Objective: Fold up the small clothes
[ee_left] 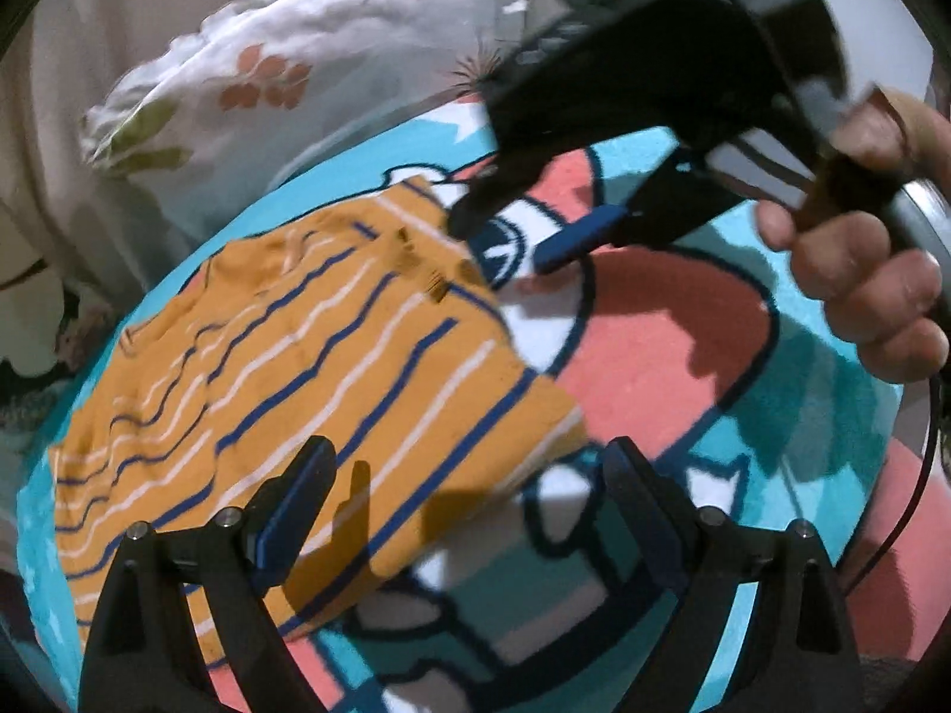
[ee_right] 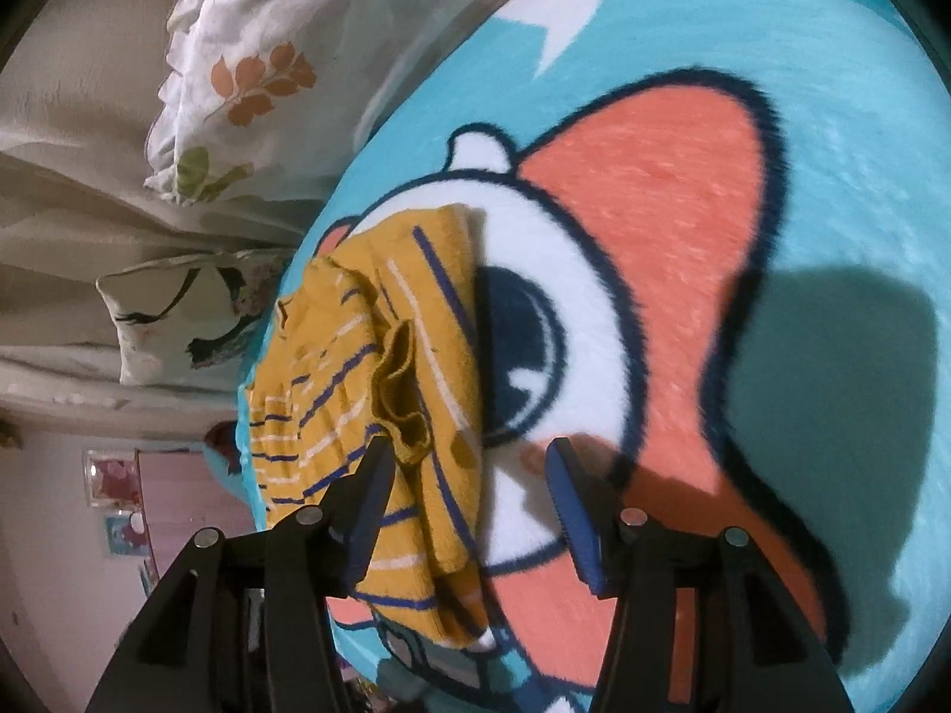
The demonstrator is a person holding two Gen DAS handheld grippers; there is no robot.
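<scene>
A small mustard-yellow shirt (ee_left: 297,356) with blue and white stripes lies partly folded on a turquoise cartoon blanket (ee_left: 790,428). My left gripper (ee_left: 469,457) hovers open above the shirt's near right edge, with nothing pinched. My right gripper (ee_left: 511,237) comes in from the upper right at the shirt's far corner, its fingers apart. In the right wrist view the shirt (ee_right: 356,356) looks bunched, with a raised fold along its middle. There my right gripper (ee_right: 469,451) stands open over the shirt's edge and the blanket (ee_right: 802,59); cloth lies under the gap, not pressed by the pads.
A person's hand (ee_left: 879,297) holds the right gripper's handle, and a dark cable (ee_left: 918,475) hangs below it. A white floral pillow (ee_left: 267,77) (ee_right: 249,77) lies past the blanket's far edge, with a second pillow (ee_right: 172,321) beside it on beige bedding.
</scene>
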